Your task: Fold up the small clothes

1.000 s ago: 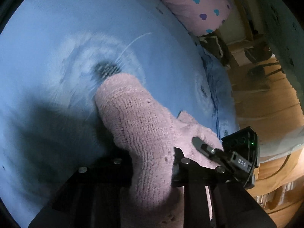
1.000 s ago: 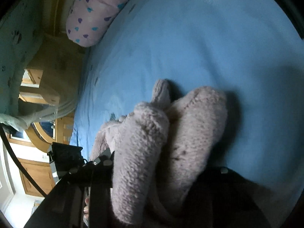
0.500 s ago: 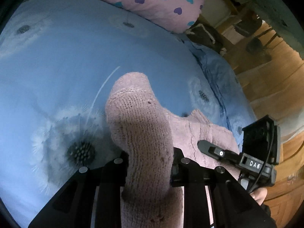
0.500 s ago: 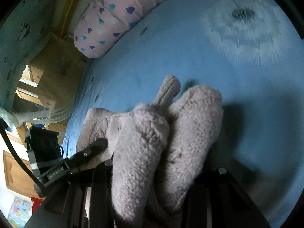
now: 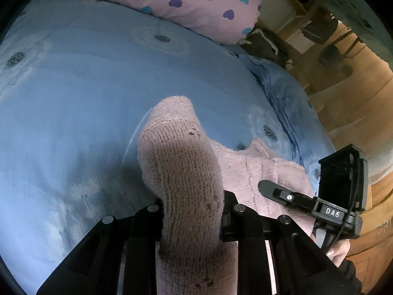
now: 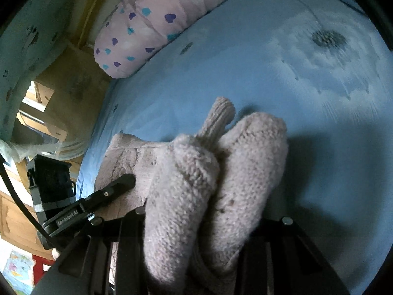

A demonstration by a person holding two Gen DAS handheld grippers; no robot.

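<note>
A small pink knitted garment (image 5: 260,169) is held above a blue bed sheet (image 5: 73,98). My left gripper (image 5: 191,211) is shut on a bunched fold of the knit that sticks up between its jaws. My right gripper (image 6: 203,221) is shut on another thick bunch of the same garment (image 6: 250,162), with a ribbed cuff (image 6: 218,115) poking out beyond it. The right gripper also shows in the left wrist view (image 5: 267,186), and the left gripper in the right wrist view (image 6: 127,179), both resting near the garment's flat part. The fingertips are hidden by the knit.
A pink pillow with purple and blue hearts (image 5: 172,2) lies at the far end of the bed. The sheet has a white dandelion print (image 6: 326,39). Wooden furniture (image 5: 356,98) stands beyond the bed's edge.
Both grippers have tilted up and lifted with the garment still clamped. More of the pillow and the far sheet has come into view. The dandelion print has slid away from the gripped folds.
</note>
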